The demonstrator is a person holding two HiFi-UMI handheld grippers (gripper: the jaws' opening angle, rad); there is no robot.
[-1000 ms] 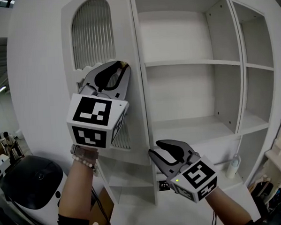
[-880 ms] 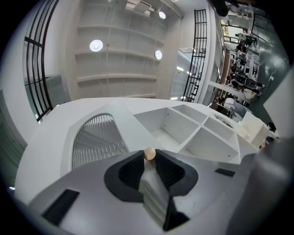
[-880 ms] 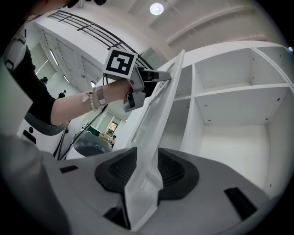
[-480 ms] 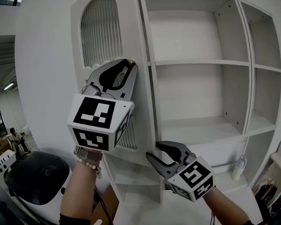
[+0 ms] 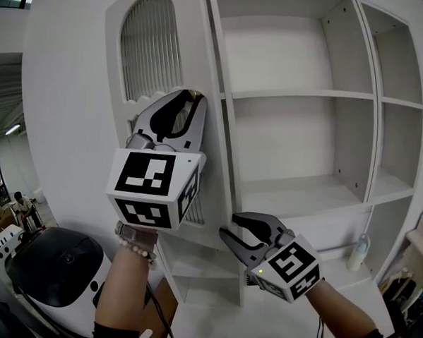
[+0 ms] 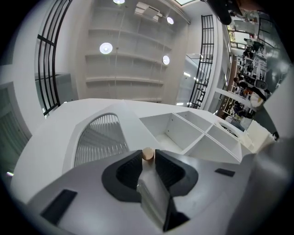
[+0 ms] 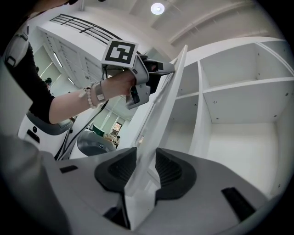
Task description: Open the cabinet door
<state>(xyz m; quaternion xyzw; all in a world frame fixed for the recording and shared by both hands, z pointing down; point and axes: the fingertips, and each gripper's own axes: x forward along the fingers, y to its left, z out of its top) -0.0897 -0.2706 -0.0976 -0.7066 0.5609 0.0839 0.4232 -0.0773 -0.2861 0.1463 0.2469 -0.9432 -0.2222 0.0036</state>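
Note:
The white cabinet door (image 5: pixel 204 52), with an arched ribbed-glass panel, stands swung out with its edge towards me. My left gripper (image 5: pixel 192 96) is shut on the small brass knob (image 5: pixel 198 95) at that edge; in the left gripper view the knob (image 6: pixel 147 153) sits pinched between the fingertips of the left gripper (image 6: pixel 147 159). Lower down, my right gripper (image 5: pixel 233 224) straddles the door's free edge. Its jaws have just been opening, and the door (image 7: pixel 161 114) passes between the pads of the right gripper (image 7: pixel 146 158) without being squeezed.
The open cabinet (image 5: pixel 292 93) shows bare white shelves to the right of the door. A white bottle (image 5: pixel 355 249) stands by its lower right corner. A black-topped round machine (image 5: pixel 54 268) sits at the lower left, behind my left arm.
The right gripper's jaws stand a little wider round the door edge. The door and both grippers sit slightly further right in the view. The left grip on the knob is unchanged.

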